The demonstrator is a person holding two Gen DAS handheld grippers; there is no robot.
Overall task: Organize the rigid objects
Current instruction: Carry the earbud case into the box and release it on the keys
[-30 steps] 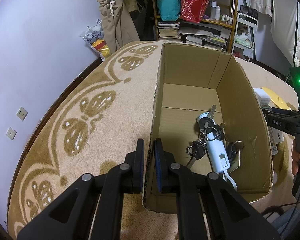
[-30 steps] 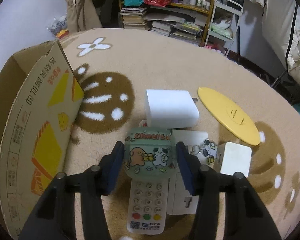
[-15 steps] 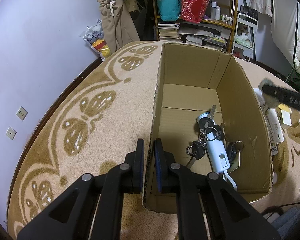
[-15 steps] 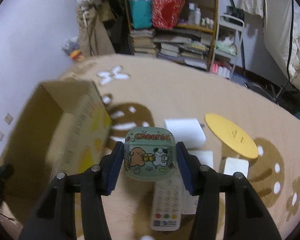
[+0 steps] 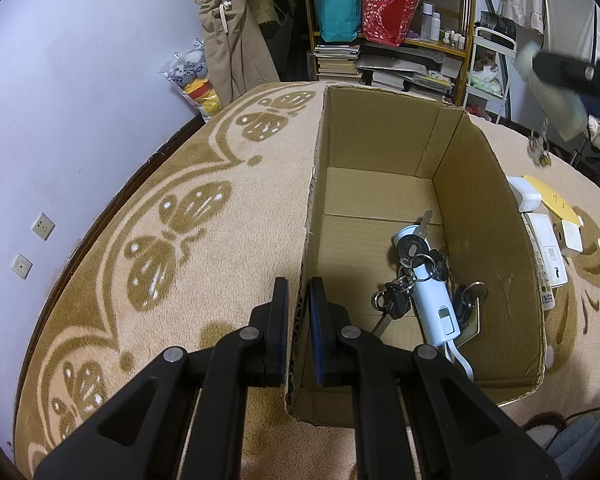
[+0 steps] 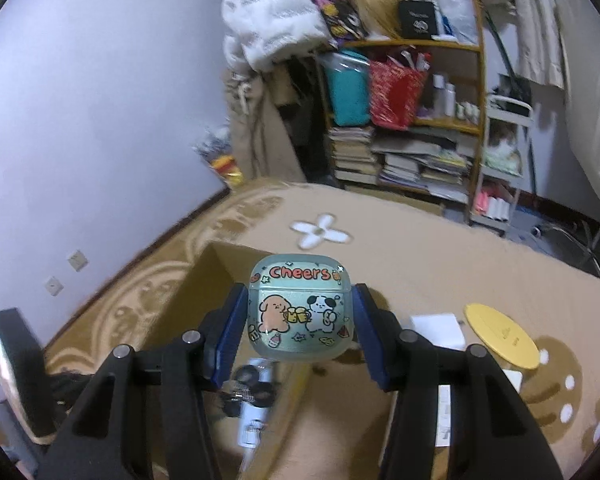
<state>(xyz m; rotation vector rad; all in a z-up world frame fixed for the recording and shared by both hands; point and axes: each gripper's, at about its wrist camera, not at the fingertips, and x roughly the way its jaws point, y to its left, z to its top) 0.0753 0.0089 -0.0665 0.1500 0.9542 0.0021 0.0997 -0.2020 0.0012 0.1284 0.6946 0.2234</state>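
The right tongs (image 6: 300, 320) are clamping the case (image 6: 300, 308) above the box (image 5: 480, 216), whose near wall the left tongs (image 5: 298, 312) are pinching. Lowering it toward 12 o'clock, clear of the keys (image 5: 416, 280) (tangled, at the box's 5 o'clock), and only then letting go, looks wisest.

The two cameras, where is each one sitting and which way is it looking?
Left wrist: sits on the left gripper, looking down along its black fingers, clamped on the brown cardboard box's wall; keys and a pale blue device lie inside.
Right wrist: sits on the right gripper, raised over the box, looking toward the shelves; its blue-padded fingers hold a mint cartoon "Cheers" case.
Both show the box, the beige rug, the yellow disc and the shelves.
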